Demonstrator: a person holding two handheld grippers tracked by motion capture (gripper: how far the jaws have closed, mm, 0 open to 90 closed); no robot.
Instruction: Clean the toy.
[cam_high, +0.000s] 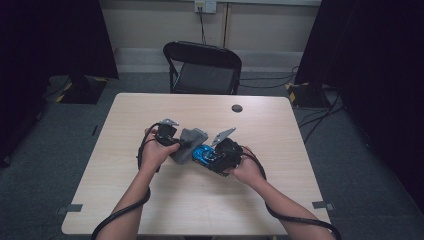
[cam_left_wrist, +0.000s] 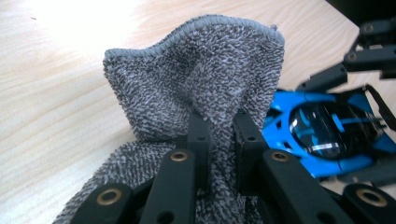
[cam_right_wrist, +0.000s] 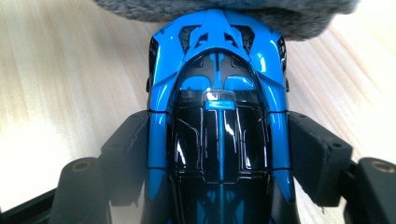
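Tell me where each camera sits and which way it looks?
High view: above the person's side, facing forward and down at the table; both forearms, left gripper, right gripper.
Left gripper view: rides the left gripper, looks along its jaws pinching the grey towel.
Right gripper view: rides the right gripper, looks along its jaws clamping the blue toy car.
All share towel and car.
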